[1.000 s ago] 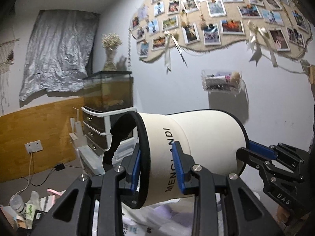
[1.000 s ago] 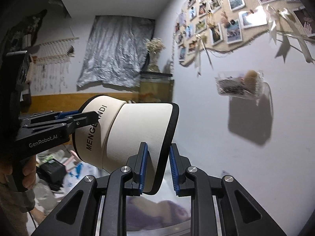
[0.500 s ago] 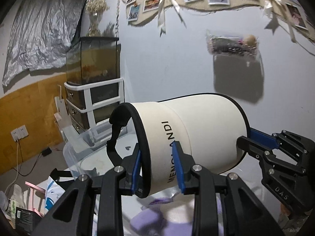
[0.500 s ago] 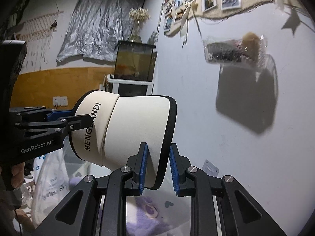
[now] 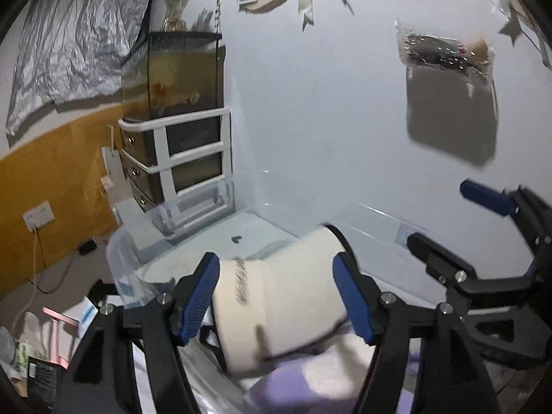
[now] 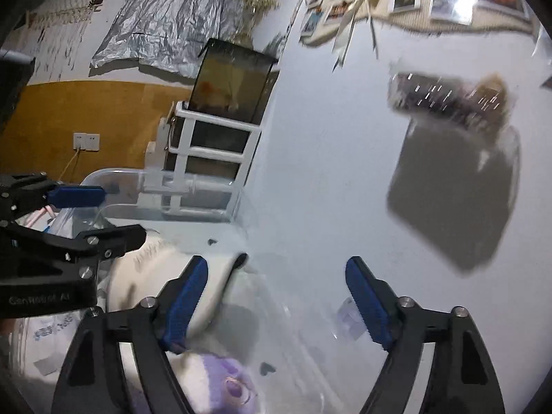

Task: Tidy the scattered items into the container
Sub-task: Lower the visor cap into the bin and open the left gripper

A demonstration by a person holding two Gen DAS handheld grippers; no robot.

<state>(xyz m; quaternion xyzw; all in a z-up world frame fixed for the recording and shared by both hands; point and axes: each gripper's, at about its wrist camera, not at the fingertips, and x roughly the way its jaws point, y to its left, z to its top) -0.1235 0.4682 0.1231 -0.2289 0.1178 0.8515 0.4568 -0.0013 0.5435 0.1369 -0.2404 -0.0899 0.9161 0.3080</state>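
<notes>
Both grippers have released the cream visor cap (image 5: pixel 279 307): half a second ago each pinched it clear of the bin, and it now lies low inside the clear plastic container (image 5: pixel 138 241), blurred, so whether it has come to rest cannot be told. The left gripper (image 5: pixel 276 300) has its jaws spread wide, straddling the cap without visible contact. The right gripper (image 6: pixel 276 303) likewise has its jaws spread, with the cap's black-edged brim beside its left pad. The spread stance suits a release, letting the cap settle on the white and purple plush (image 6: pixel 220 376) beneath it.

Beyond the cap, the container floor is open toward the far corner, which leaves room for further items. The far rim runs just beside the white wall (image 5: pixel 327 138) and the drawer unit (image 5: pixel 183 158), so clearance there is tight; withdrawal upward and toward the operator appears least obstructed.
</notes>
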